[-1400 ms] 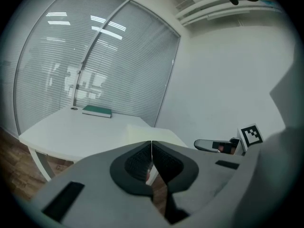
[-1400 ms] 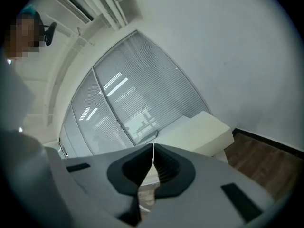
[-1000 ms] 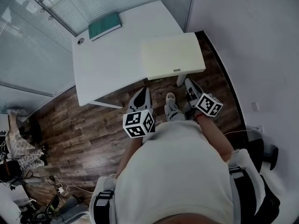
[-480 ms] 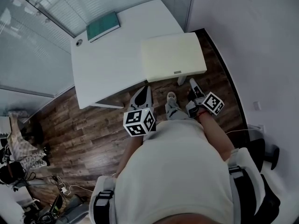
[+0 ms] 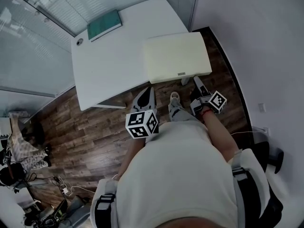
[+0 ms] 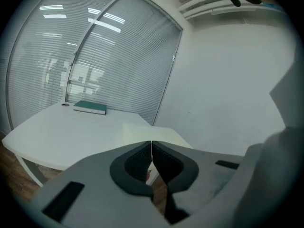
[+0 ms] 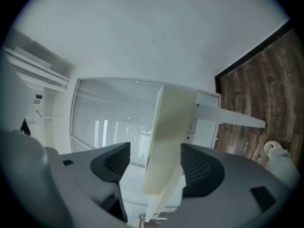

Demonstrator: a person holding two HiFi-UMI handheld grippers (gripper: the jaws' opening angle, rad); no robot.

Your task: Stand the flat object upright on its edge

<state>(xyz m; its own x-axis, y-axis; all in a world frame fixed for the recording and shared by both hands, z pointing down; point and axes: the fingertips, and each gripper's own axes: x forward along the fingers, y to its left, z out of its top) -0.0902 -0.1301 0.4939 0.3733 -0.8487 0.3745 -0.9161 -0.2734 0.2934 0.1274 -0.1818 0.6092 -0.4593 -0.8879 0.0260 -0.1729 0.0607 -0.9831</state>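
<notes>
Book lay flat at the table's far corner, its long axis running along the far edge, with nothing touching it. Both grippers hung off the table's near side, well apart from the book. The left gripper was clenched on nothing. The right gripper, rolled sideways, had just been opening; a cream panel's edge showed between its spread jaws, touching neither pad.
</notes>
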